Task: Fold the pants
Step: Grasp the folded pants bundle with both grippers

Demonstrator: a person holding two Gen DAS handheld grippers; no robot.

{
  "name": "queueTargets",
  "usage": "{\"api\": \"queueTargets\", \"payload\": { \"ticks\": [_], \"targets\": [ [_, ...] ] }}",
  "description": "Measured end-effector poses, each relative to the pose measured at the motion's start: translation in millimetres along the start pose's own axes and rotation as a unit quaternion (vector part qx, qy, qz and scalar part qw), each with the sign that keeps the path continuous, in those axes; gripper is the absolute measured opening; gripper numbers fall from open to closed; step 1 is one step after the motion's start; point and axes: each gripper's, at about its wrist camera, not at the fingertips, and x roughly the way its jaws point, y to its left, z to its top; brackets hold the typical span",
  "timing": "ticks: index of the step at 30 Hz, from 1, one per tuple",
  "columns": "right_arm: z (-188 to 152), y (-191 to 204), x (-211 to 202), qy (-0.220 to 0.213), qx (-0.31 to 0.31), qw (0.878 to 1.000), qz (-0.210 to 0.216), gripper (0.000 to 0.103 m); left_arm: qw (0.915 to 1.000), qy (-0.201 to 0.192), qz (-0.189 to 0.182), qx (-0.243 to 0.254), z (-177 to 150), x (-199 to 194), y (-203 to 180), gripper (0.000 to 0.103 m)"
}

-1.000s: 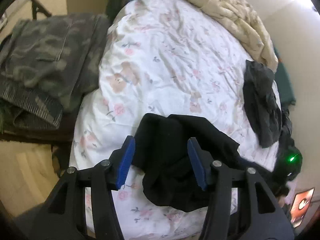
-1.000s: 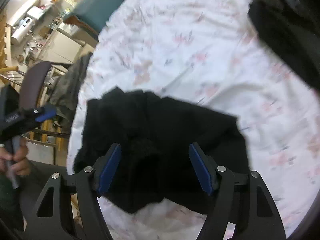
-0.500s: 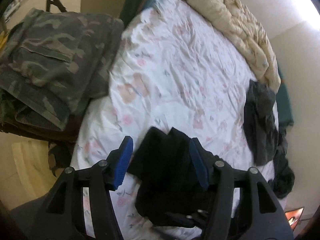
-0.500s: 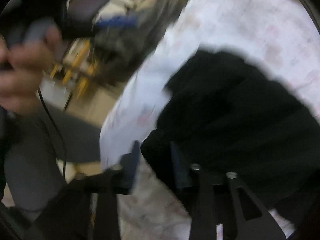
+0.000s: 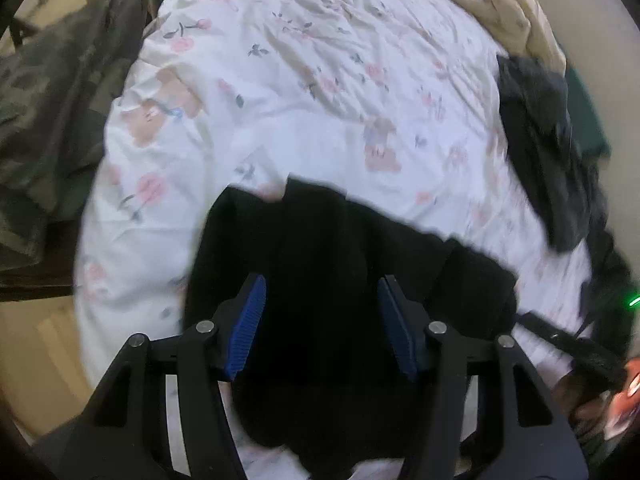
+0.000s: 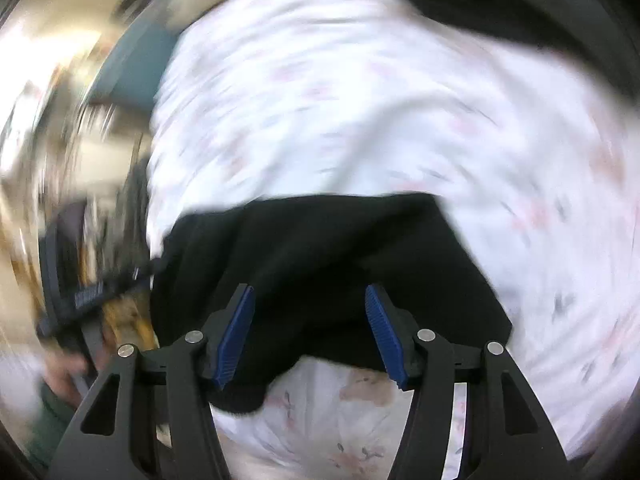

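Black pants (image 5: 320, 272) lie bunched on the near part of a white floral bed sheet (image 5: 304, 92). My left gripper (image 5: 322, 320) is open just above the pants, with black cloth between its blue pads and nothing pinched. In the right wrist view the same black pants (image 6: 320, 256) lie under my open right gripper (image 6: 310, 332), whose pads stand wide apart over the near edge of the cloth. The right wrist view is blurred by motion. The sheet also shows there (image 6: 360, 100).
Camouflage clothes (image 5: 52, 112) are piled left of the bed. A beige quilt (image 5: 492, 8) lies at the far end. Dark grey garments (image 5: 540, 148) lie on the bed's right side. The other gripper and the hand holding it (image 6: 76, 320) show at left in the right wrist view.
My right gripper was nearly shut by the pants' edge half a second ago and now stands wide open over them. Both cameras have swung. The pants look more spread under the left gripper.
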Motion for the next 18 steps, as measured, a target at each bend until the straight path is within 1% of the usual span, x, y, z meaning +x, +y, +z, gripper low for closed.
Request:
{"api": "queueTargets", "payload": {
  "ticks": [2,3,4,6,7,8,9,10,11,12,13,15,16,17,18],
  "targets": [
    [1.1,-9.8,6.4,0.008,0.031,0.999,0.021,0.06,0.9999,-0.009,-0.005,-0.002,8.4,4.6,-2.9,0.051],
    [1.8,-9.5,10.9,0.014,0.036,0.999,0.034,0.06,0.9999,-0.01,-0.003,0.004,11.4,7.2,-6.1,0.05],
    [3.6,-5.8,12.0,0.016,0.032,0.998,0.042,0.06,0.9998,-0.01,0.007,0.016,14.9,10.8,-11.1,0.05],
    [10.9,3.5,14.3,0.004,0.018,0.999,0.043,0.06,0.9989,-0.01,0.025,0.039,19.7,18.4,-18.5,0.041],
    [12.9,5.9,16.1,-0.002,0.013,0.999,0.039,0.06,0.998,-0.002,0.038,0.051,21.9,25.2,-21.7,0.029],
    [18.1,6.7,21.1,-0.007,0.008,0.999,0.03,0.059,0.997,0.007,0.047,0.061,23.3,31.8,-23.2,0.011],
    [21.3,8.7,26.4,-0.01,0.004,1.0,0.015,0.054,0.9953,0.019,0.06,0.074,24.7,39.0,-24.0,0.004],
    [24.8,11.8,31.6,-0.01,-0.001,1.0,0.008,0.017,0.9939,0.022,0.072,0.08,26.9,42.4,-21.9,0.004],
    [24.5,13.6,30.7,-0.008,-0.02,1.0,-0.006,0.002,0.995,0.014,0.069,0.07,29.8,39.4,-16.5,0.003],
    [27.1,15.2,27.2,-0.013,-0.037,0.999,-0.023,0.002,0.9971,0.005,0.058,0.05,34.0,32.7,-8.6,0.002],
    [28.3,16.3,20.0,-0.023,-0.05,0.998,-0.023,0.002,0.9984,0.001,0.044,0.034,36.9,26.4,-3.2,0.002],
    [30.7,20.4,-0.7,-0.048,-0.062,0.997,-0.005,0.001,0.9999,-0.013,-0.001,0.008,42.0,6.9,5.6,0.001],
    [33.2,22.9,-7.2,-0.059,-0.066,0.996,-0.002,0.001,0.9996,-0.016,-0.019,-0.009,43.2,-1.4,9.5,0.001],
    [35.9,23.6,-15.2,-0.074,-0.068,0.995,-0.003,0.001,0.9991,-0.026,-0.025,-0.021,44.6,-8.1,12.4,0.0],
    [40.8,22.2,-19.9,-0.085,-0.065,0.994,-0.013,0.001,0.9987,-0.044,-0.007,-0.023,46.9,-14.5,16.6,0.0]
  ]
}}
